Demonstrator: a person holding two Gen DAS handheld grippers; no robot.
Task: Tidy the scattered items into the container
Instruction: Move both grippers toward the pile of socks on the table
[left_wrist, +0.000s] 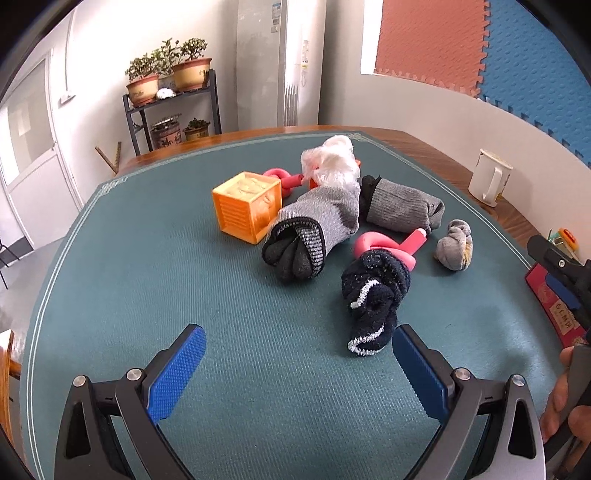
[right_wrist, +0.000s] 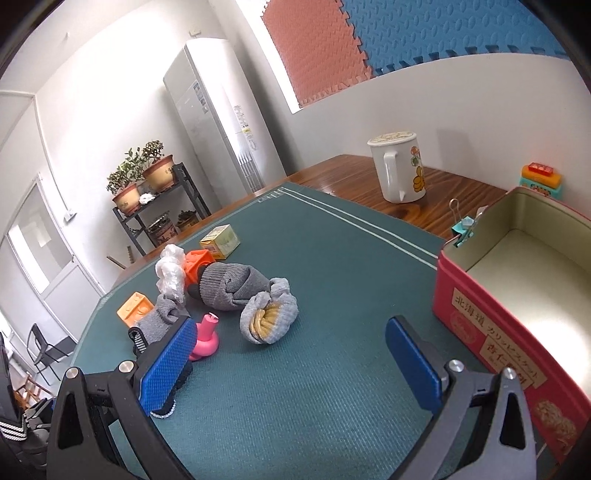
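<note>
Through the left wrist I saw my left gripper (left_wrist: 299, 363) gaping above the green mat (left_wrist: 147, 280), the navy sock (left_wrist: 373, 295) just ahead. Through the right wrist, my right gripper (right_wrist: 291, 363) stood wide too, the red tin (right_wrist: 491, 317) beside its right finger and the grey sock ball (right_wrist: 267, 314) ahead.

Left gripper (left_wrist: 299, 369): jaws wide apart, nothing between the blue pads (left_wrist: 177, 373), held low and pointing forward over the table surface. Right gripper (right_wrist: 291, 363): jaws likewise wide apart, holding nothing, blue pads (right_wrist: 168, 365) facing each other, tilted slightly. In the left wrist view, the right gripper and the bare hand (left_wrist: 561, 410) gripping it appear at the right edge.
</note>
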